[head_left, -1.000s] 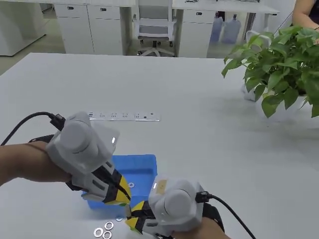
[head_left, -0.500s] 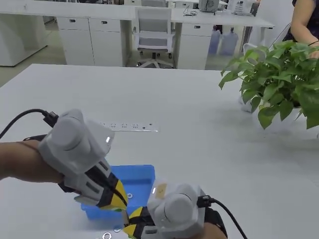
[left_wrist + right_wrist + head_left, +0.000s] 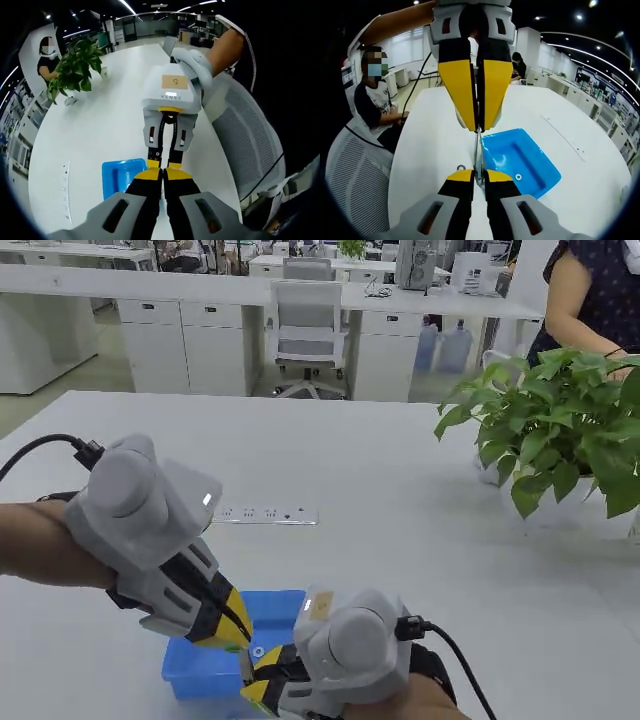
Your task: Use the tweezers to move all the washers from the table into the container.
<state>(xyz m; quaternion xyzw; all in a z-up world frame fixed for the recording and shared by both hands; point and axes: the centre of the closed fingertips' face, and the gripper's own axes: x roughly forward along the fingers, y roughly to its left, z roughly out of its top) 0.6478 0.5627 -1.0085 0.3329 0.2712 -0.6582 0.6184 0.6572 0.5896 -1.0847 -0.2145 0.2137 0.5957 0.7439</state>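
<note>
White worktable [image 3: 420, 540], office desks behind. On the left, the left gripper [image 3: 236, 635] has its jaws pressed together on the tweezers [image 3: 478, 150], above the blue container [image 3: 200, 675]. One washer [image 3: 518, 177] lies inside it, and a second washer [image 3: 461, 167] sits on the table just beside its wall. The right gripper [image 3: 254, 687] pinches the tweezers' other end. Potted plant [image 3: 560, 430] far right.

Perhaps "XENSE" on the right gripper [image 3: 163, 164]

head view: above near table [image 3: 420, 540] edge, looking far | left gripper view: close, facing right gripper [image 3: 163, 165] | right gripper view: facing left gripper [image 3: 477, 125] (head-on) | shared: blue container [image 3: 195, 675]
</note>
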